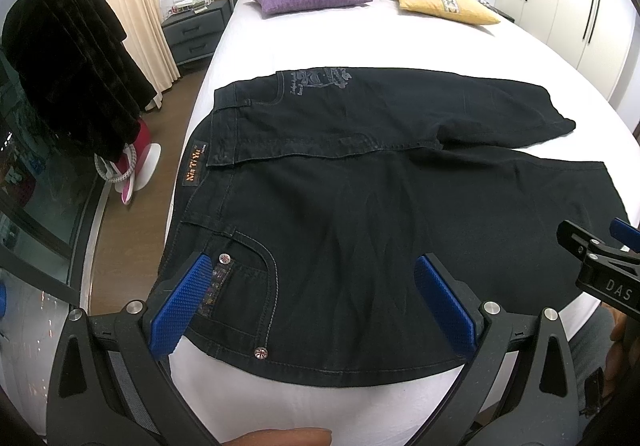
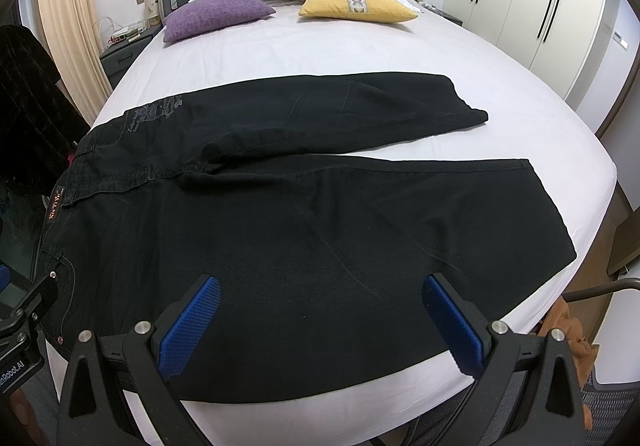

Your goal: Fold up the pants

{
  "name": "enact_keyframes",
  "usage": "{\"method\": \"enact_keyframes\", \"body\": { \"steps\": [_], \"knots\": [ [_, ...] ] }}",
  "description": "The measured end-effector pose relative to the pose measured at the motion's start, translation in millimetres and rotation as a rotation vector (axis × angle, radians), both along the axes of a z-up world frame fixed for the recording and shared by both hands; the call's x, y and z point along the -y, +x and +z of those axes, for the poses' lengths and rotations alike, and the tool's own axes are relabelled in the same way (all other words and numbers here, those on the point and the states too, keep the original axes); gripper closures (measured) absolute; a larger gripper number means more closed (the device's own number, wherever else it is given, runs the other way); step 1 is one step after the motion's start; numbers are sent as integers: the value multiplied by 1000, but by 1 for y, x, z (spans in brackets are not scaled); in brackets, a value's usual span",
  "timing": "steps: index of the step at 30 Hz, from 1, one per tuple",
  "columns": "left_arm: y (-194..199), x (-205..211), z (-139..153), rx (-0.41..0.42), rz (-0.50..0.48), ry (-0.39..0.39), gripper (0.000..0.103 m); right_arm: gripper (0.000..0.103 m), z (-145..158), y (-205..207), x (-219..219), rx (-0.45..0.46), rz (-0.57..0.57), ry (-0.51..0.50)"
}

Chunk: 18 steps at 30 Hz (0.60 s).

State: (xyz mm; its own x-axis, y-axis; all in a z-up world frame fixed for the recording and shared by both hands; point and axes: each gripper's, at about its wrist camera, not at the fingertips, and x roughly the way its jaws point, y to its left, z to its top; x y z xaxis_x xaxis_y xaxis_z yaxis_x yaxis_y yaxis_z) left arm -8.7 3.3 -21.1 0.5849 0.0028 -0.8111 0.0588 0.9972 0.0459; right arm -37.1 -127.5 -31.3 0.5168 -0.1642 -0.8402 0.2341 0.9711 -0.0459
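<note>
Black denim pants (image 2: 280, 214) spread flat along the near edge of the white-sheeted bed (image 2: 320, 54), long axis crosswise to both jaws. Left gripper (image 1: 312, 302) above waistband pocket, right gripper (image 2: 320, 322) above near leg; both wide open, empty.

We see the pants (image 2: 280, 214) lying across the bed (image 2: 320, 54), cushions (image 2: 216, 16) behind them.
</note>
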Motion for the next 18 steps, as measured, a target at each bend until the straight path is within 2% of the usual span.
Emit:
{"method": "enact_keyframes", "body": {
  "steps": [7, 10, 13, 16, 18],
  "knots": [
    [12, -3, 0, 2, -12, 5, 0, 0, -2, 5, 3, -5, 19, 9],
    [24, -6, -1, -5, -52, 4, 0, 0, -1, 12, 7, 0, 47, 13],
    [47, -8, -1, -27, -131, -17, 0, 0, 6, 21, 10, 28, 108, 39],
    [75, -12, 2, -62, -237, -134, 0, 0, 21, 40, 14, 81, 205, 74],
    [97, -11, 3, -91, -256, -96, 0, 0, 33, 59, 18, 129, 312, 135]
  ]
}}
